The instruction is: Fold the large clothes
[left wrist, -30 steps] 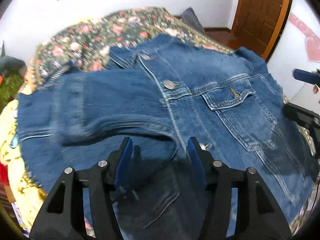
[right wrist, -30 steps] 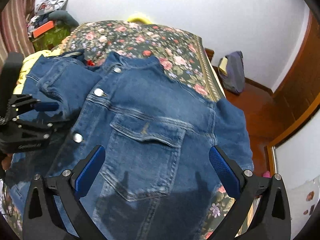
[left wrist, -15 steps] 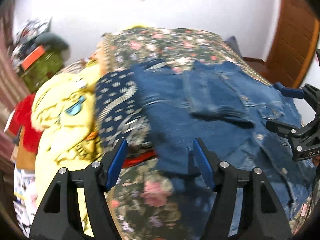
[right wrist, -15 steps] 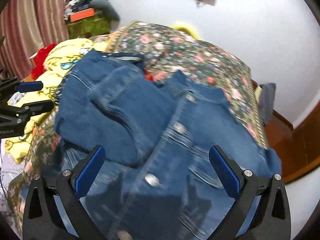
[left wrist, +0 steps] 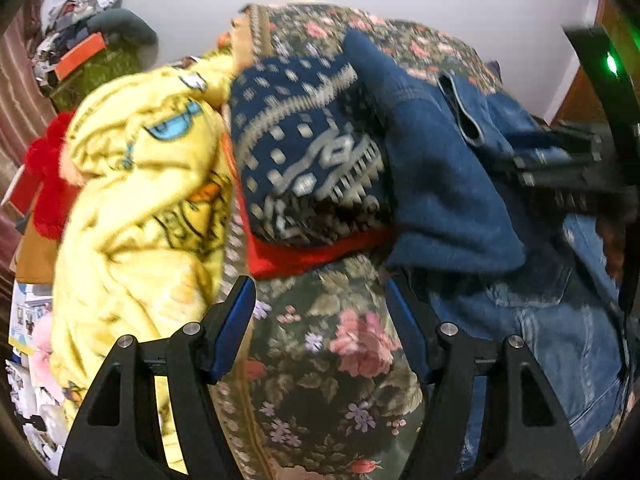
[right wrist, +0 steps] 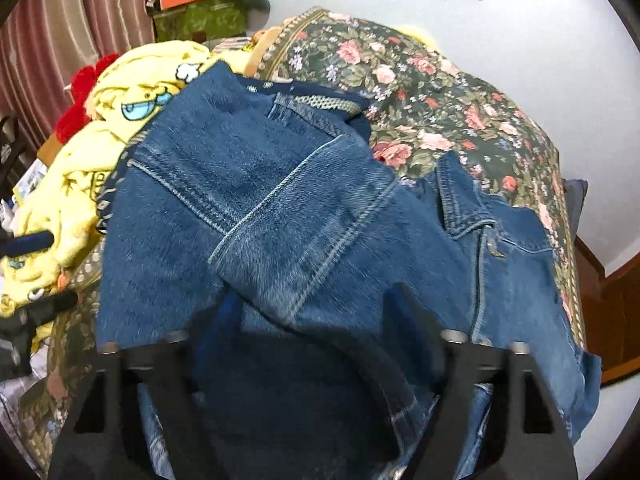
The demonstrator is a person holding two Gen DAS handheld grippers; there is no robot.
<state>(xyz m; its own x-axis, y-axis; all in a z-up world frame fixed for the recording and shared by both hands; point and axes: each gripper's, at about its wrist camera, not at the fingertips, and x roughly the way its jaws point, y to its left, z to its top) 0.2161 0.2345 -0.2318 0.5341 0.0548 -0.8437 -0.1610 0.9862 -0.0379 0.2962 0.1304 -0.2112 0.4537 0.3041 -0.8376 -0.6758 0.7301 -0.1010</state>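
A blue denim jacket [right wrist: 280, 208] lies on the floral bedspread [right wrist: 432, 92], with one sleeve folded across its body. My right gripper [right wrist: 312, 320] is low over the jacket; denim covers the gap between its fingers, so its fingertips are hidden. My left gripper [left wrist: 320, 320] is open and empty over the bedspread [left wrist: 320, 344] at the jacket's left edge [left wrist: 448, 200]. The right gripper's black body [left wrist: 568, 160] shows at the right of the left wrist view.
A navy patterned knit with red trim [left wrist: 304, 152] lies under the jacket's edge. A yellow cartoon blanket [left wrist: 136, 184] and a red fuzzy item [left wrist: 48, 184] lie to the left. A cluttered green box [right wrist: 200, 16] and curtains [right wrist: 68, 40] stand behind.
My left gripper has swung left off the jacket and come closer to the knit and blanket. My right gripper has dropped low onto the jacket, and denim now hides its fingers.
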